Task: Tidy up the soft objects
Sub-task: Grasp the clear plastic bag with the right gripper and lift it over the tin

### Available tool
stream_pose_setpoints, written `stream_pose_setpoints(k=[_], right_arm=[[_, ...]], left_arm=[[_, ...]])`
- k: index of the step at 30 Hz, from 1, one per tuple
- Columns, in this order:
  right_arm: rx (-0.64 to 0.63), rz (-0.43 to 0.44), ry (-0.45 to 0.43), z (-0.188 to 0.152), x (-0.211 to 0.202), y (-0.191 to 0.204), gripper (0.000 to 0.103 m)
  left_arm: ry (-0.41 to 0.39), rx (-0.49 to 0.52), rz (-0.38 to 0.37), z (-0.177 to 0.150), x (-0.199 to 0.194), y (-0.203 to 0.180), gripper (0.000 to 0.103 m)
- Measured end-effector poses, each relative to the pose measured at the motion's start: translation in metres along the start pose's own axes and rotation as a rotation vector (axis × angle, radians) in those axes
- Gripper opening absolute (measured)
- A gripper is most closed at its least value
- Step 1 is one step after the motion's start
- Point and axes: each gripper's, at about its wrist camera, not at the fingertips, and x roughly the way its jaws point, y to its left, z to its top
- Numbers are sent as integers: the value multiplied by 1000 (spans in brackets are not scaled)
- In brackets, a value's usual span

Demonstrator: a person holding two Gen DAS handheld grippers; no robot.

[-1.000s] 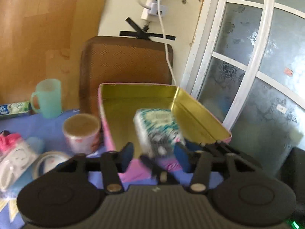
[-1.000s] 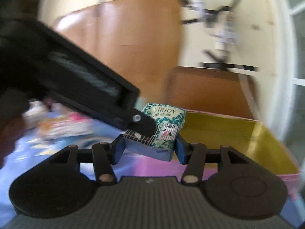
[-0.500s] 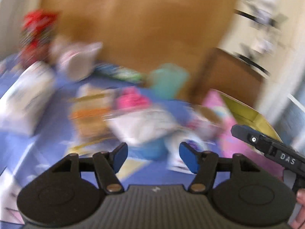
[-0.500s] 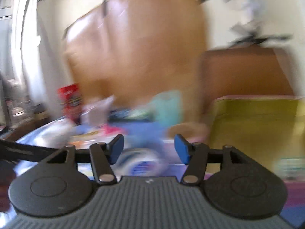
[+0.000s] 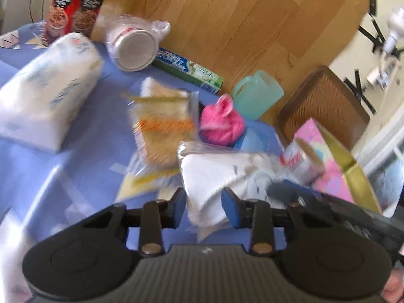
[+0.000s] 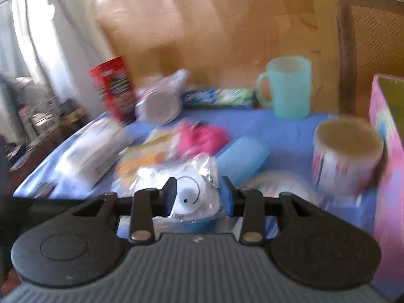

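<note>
A white soft item in a clear bag (image 5: 217, 174) lies on the blue tablecloth. My left gripper (image 5: 204, 205) is open with the bag's near end between its pads. My right gripper (image 6: 197, 197) is open around the same bag (image 6: 192, 192); its dark body shows at the right of the left wrist view (image 5: 328, 207). A pink fluffy item (image 5: 222, 123) (image 6: 202, 139), an orange-striped packet (image 5: 164, 128), and a large white tissue pack (image 5: 48, 88) (image 6: 91, 151) lie behind. The pink tin with gold inside (image 5: 335, 166) (image 6: 386, 136) stands at the right.
A teal mug (image 6: 287, 85), a toothpaste box (image 5: 186, 68), a red carton (image 5: 73, 2), a bagged stack of cups (image 5: 133, 43), a paper cup (image 6: 346, 154), a blue case (image 6: 242, 156) and a tape roll (image 6: 280, 184) crowd the table. A brown chair back (image 5: 325, 108) stands behind.
Both grippers swung left from the tin to the pile. The patterned tissue pack they held over the tin was released. Both now straddle the bagged white item.
</note>
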Motion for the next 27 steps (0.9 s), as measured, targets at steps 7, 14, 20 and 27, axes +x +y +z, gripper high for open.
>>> stream_pose_setpoints(k=[7,14,20,27], right_arm=[[-204,28,5,-64,-42,34,76],[-327,14,78,-76,-15,48,80],[-344,-32,-5,-82,-16,55,64],[-238,-176,-197,-60,-71,14,42]], left_arm=[[-27,15,82,-38,-53,22,71],[33,139,94,-38,-34,-3,62],[20,204,135,-53,-27,-32,47],[-41,328,46,-36,-26,-106,44]])
